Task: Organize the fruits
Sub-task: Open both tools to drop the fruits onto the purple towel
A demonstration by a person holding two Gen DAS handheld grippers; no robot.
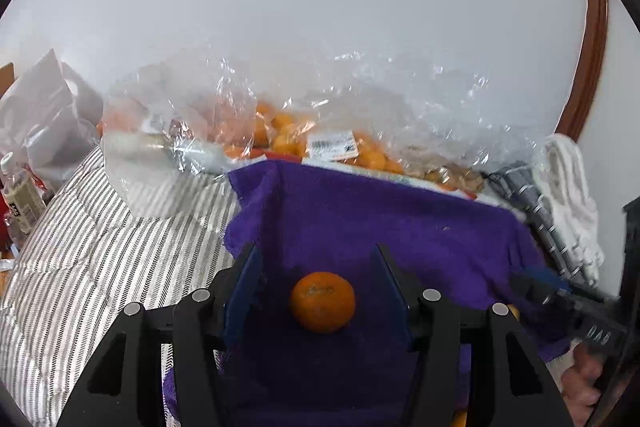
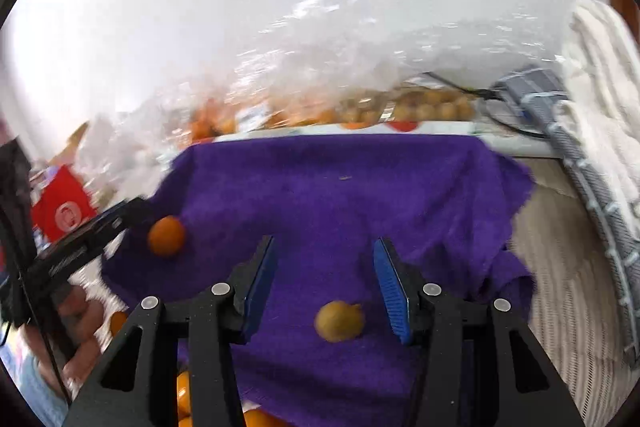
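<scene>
I am holding my left tongs (image 1: 316, 259) released over the purple towel (image 1: 400, 227). A mandarin (image 1: 322, 302) is sitting on the towel between the two blue pads, nearer to the base than to the tips, and neither pad is touching it. My right tongs (image 2: 324, 259) are released too. A small yellowish fruit, maybe a lemon (image 2: 339, 321), is lying on the same towel between their jaws, a little toward the right pad, with its long axis going across from pad to pad. So each fruit is directly under its own tongs, and I judge each hand is the nearer one for its own fruit.

Farther away, behind the towel, a clear plastic bag (image 1: 280, 99) is standing open with many mandarins (image 1: 288, 143) still inside, and beside it a pack of brownish fruits (image 2: 432, 109) is waiting.
</scene>
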